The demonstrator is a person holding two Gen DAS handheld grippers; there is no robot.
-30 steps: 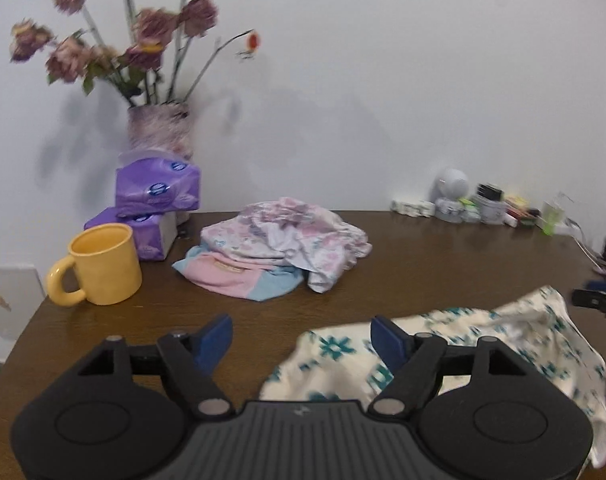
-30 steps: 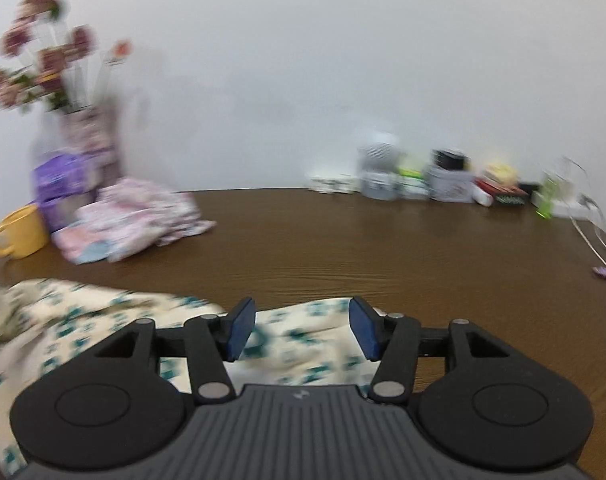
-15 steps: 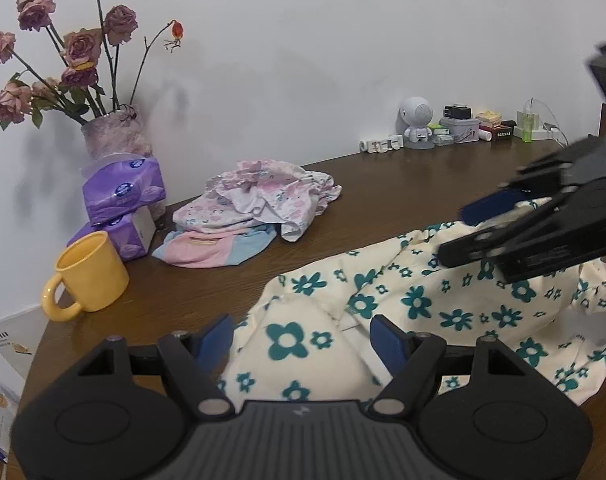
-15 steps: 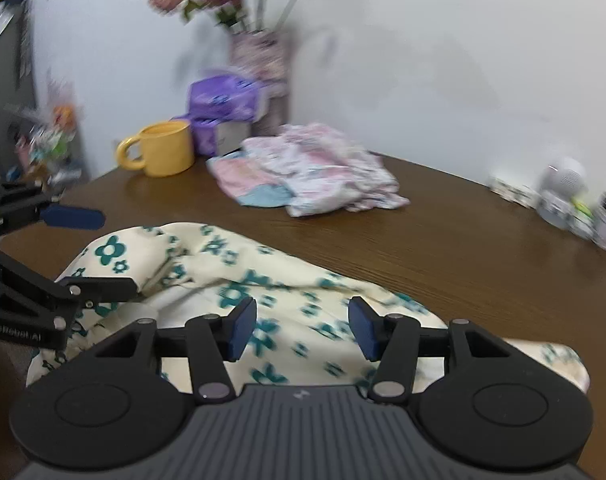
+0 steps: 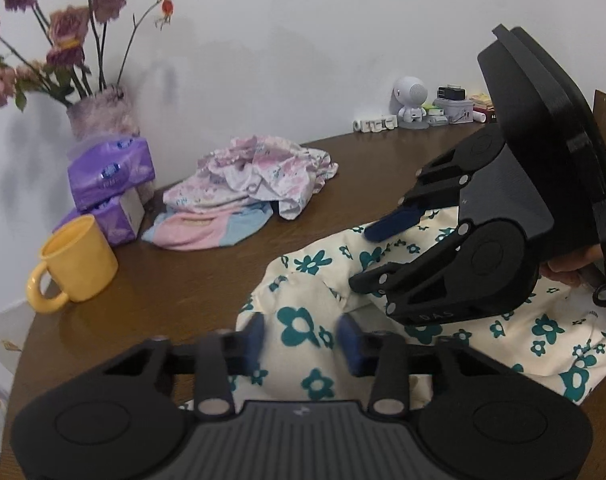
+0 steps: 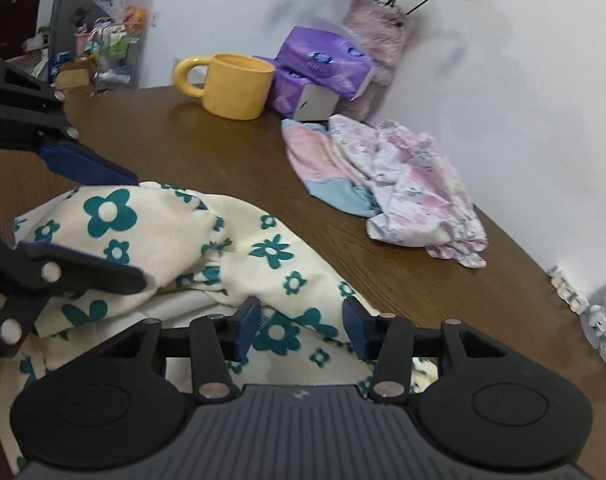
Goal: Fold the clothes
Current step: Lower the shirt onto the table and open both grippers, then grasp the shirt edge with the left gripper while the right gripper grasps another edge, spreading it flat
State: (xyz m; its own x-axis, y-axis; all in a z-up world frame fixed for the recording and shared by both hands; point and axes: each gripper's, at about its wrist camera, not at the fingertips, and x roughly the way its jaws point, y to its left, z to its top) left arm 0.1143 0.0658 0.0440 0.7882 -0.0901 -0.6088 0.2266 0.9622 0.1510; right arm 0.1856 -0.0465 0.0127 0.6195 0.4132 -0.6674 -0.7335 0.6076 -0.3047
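The cream garment with teal flowers (image 5: pixel 443 320) lies crumpled on the brown table (image 5: pixel 183 280), at 6 o'clock. The left gripper (image 5: pixel 301 338) and the right gripper (image 6: pixel 301 326) both hang over it, their fingers apart, holding nothing. At 11 o'clock a pile of pink clothes (image 5: pixel 243 188) lies near the yellow mug (image 5: pixel 77 258).

Brown wooden table (image 5: pixel 207 280) against plain white wall (image 5: pixel 303 40); cluttered shelf (image 6: pixel 103 48) beyond table
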